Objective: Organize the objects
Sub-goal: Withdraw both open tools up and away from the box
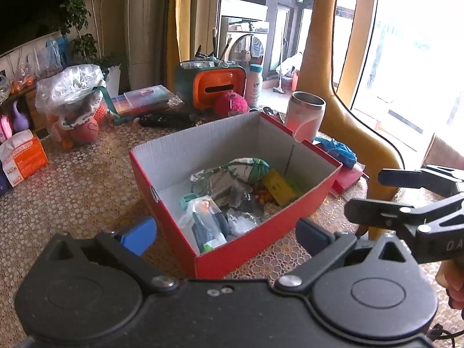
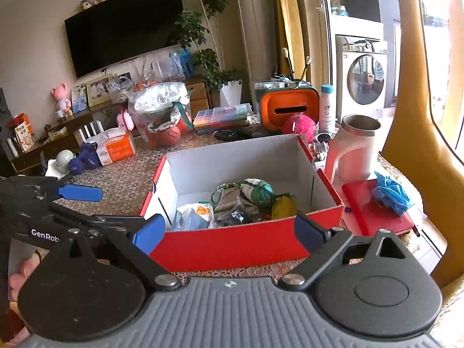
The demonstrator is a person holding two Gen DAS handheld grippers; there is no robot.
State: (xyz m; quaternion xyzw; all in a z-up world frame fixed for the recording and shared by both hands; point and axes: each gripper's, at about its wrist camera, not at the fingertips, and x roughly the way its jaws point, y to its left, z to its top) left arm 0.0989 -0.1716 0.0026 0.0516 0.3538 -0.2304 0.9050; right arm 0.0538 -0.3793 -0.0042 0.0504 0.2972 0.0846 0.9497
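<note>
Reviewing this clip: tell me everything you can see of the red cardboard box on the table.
The red box is open-topped corrugated cardboard, red outside and plain white inside, rectangular, standing upright on the patterned tablecloth. No lid is on it. Its floor is partly covered by loose items: plastic-wrapped packets, a green-and-white bundle and a yellow piece. Both grippers are open near its front wall, not touching it. A red notebook lies beside its right side.

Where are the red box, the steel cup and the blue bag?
red box (image 2: 246, 246): right wrist view, on its near outer wall.
steel cup (image 2: 352, 156): right wrist view, on its pink body.
blue bag (image 2: 390, 192): right wrist view, on its crumpled middle.
</note>
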